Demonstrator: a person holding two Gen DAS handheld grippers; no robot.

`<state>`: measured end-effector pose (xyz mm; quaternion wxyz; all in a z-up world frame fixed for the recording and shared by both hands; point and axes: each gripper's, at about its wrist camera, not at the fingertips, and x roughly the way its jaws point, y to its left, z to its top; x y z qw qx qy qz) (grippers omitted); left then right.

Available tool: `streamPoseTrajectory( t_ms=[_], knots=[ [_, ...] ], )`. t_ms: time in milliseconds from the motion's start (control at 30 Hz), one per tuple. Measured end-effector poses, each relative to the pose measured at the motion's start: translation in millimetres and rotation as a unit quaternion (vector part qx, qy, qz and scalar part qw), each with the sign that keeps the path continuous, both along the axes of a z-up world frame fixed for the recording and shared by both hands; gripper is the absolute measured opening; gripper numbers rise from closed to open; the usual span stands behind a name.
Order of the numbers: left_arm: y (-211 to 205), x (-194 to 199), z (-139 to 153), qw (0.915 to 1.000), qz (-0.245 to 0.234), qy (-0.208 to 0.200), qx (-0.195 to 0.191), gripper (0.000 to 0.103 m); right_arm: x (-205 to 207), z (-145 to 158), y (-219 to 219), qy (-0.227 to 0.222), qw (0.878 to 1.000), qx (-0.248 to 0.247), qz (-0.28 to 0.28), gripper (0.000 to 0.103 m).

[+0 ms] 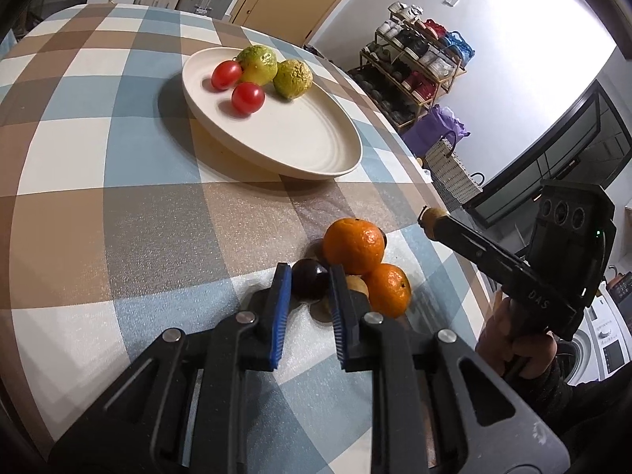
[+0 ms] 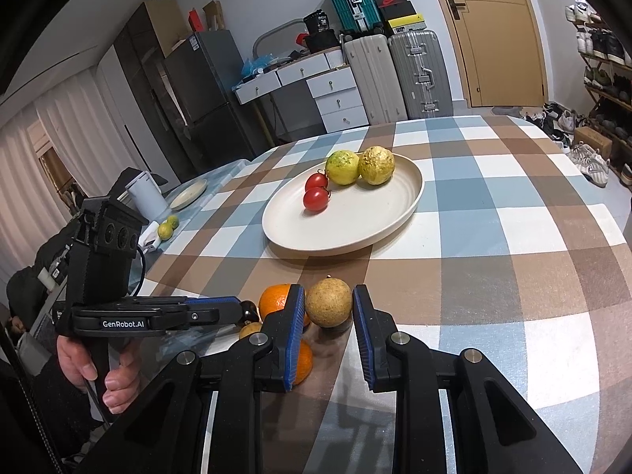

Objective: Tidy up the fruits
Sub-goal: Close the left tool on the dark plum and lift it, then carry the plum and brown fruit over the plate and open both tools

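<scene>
A cream plate on the checked tablecloth holds two red tomatoes and two yellow-green round fruits. Nearer me lies a pile: two oranges, a small tan fruit and a dark plum. My left gripper is shut on the dark plum, low over the table. My right gripper holds a round tan fruit between its pads, just above the cloth beside the oranges; it also shows in the left wrist view.
The table's far edge curves behind the plate. A second small plate, a white kettle and two green fruits sit at the table's left side. Suitcases, drawers and shoe racks stand beyond the table.
</scene>
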<state>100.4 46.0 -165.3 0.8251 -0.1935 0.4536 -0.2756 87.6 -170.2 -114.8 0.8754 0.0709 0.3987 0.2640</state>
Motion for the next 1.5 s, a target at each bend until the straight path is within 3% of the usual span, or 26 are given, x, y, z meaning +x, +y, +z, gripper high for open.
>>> streamPoseTrajectory(
  t_ms=[467, 900, 1500],
  knots=[
    [17.3, -0.9, 33.7, 0.9985, 0.026, -0.046, -0.01, 0.017, 3.1, 3.4, 2.2, 0.0, 1.0, 0.009, 0.002, 0.025],
    [26.3, 40.8, 68.6, 0.996, 0.041, -0.077, -0.017, 0.017, 38.6, 16.5, 13.1, -0.003, 0.999, 0.037, 0.015, 0.025],
    [41.5, 128.4, 58.0, 0.9959, 0.052, -0.074, 0.009, 0.017, 158.1, 5.1, 57.6, 0.045, 0.997, 0.054, 0.032, 0.025]
  ],
)
